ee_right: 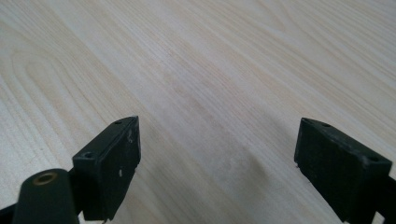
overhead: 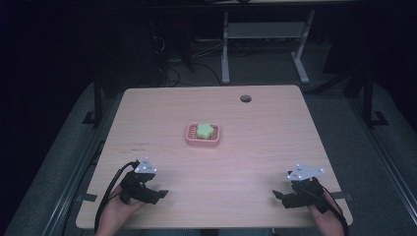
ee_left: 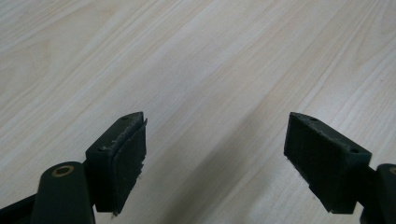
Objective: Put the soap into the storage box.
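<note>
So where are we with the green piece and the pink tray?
Done: the green piece lies in the pink tray mid-table. In hand: nothing; the left gripper and right gripper sit at the near edge, jaws open over bare table. Left: any reach for the tray hasn't begun.

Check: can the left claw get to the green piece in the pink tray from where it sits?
Probably yes. The left claw is open near the table's front edge, and bare wood lies between it and the pink tray. The green piece sits on top, uncovered.
</note>
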The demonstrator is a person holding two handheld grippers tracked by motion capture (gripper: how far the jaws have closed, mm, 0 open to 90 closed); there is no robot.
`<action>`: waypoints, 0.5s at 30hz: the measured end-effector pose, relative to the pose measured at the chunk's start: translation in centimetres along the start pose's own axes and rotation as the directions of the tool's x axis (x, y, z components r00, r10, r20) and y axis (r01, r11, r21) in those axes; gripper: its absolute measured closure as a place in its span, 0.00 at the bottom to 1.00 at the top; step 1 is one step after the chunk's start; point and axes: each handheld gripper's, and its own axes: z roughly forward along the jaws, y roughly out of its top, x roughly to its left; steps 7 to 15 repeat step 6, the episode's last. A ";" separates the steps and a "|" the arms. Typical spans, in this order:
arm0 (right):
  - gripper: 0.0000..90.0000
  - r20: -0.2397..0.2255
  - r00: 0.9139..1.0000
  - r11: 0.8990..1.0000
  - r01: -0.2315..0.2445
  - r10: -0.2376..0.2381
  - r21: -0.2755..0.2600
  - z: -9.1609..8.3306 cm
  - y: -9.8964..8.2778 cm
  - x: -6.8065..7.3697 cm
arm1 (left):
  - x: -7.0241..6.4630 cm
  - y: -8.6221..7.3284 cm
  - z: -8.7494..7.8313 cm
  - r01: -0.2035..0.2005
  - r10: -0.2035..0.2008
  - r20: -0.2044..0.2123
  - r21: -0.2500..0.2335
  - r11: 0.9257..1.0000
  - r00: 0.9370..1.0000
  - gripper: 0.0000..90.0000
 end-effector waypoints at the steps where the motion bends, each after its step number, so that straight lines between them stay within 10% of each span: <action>1: 0.16 0.001 1.000 1.000 0.002 -0.002 -0.001 0.0 0.0 0.0 | 0.0 -0.1 -0.1 -0.001 0.001 -0.005 -0.002 1.000 1.000 0.23; 15: 0.16 -0.001 1.000 1.000 0.005 -0.005 0.003 0.0 0.0 -0.1 | 0.0 -0.5 -0.4 0.009 -0.011 -0.023 -0.052 0.999 1.000 0.23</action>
